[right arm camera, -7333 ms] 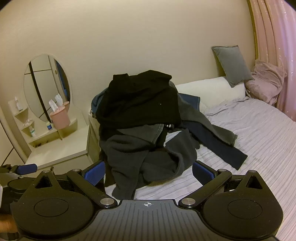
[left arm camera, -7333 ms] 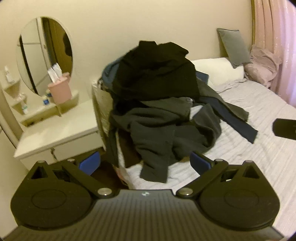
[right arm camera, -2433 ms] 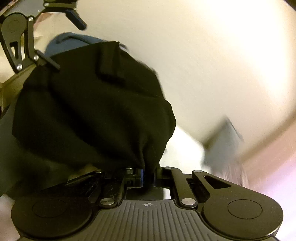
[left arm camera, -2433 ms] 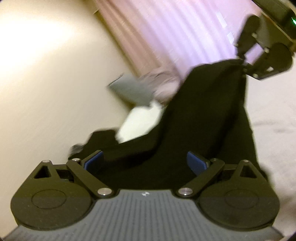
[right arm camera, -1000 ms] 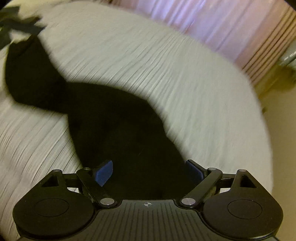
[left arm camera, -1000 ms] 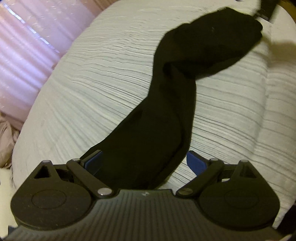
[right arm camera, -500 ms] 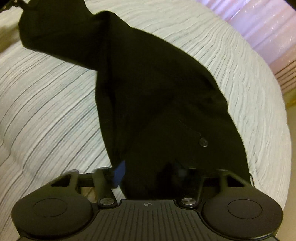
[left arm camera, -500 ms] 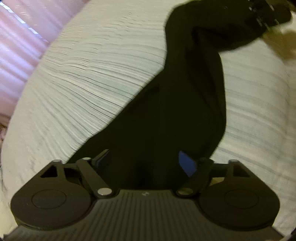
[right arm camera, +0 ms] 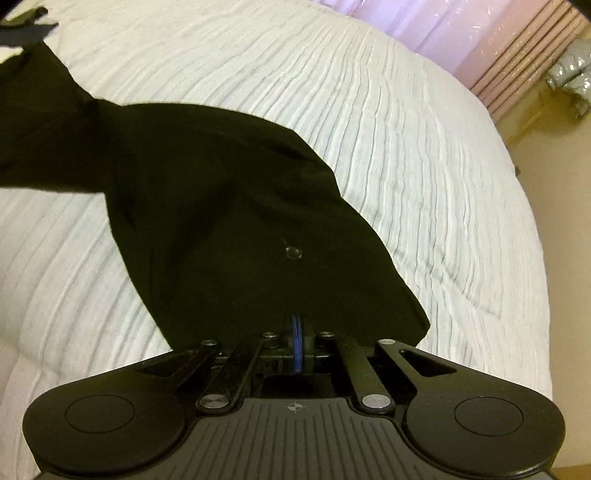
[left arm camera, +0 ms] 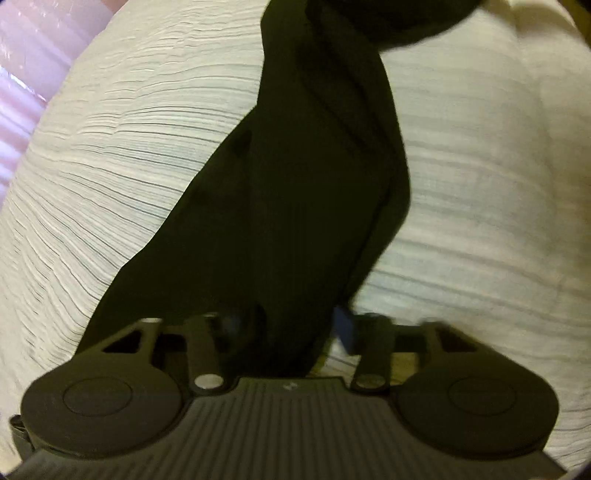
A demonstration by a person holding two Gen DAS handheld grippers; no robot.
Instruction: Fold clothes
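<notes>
White ribbed bedding covers the bed (right arm camera: pixel 388 122), and pink curtains (right arm camera: pixel 424 26) hang behind it. Your black garment (right arm camera: pixel 229 206) lies stretched across that bed between your two grippers.

Your right gripper (right arm camera: pixel 296 341) has its jaws pressed together, blue pads meeting, and the near edge of the cloth sits right at them; it looks pinched there, close to a small round button (right arm camera: pixel 293 253). Your left gripper (left arm camera: pixel 291 325) has just been closing its jaws, and a thick bunch of cloth runs between them; the picture is too blurred to say whether the pads already bite.

To do this step well, finish the left grip on the hem alone, not on a wad, or the cloth will come up twisted. Then draw the two ends apart evenly and low over the bed, so the garment lies flat before any fold. Watch the twist running along its middle.

Only the right wrist view shows the button, the wide flat end of the cloth and the floor beyond the bed. Only the left wrist view shows the narrow rope-like twist and the garment's far bunched end (left arm camera: pixel 369 22).
</notes>
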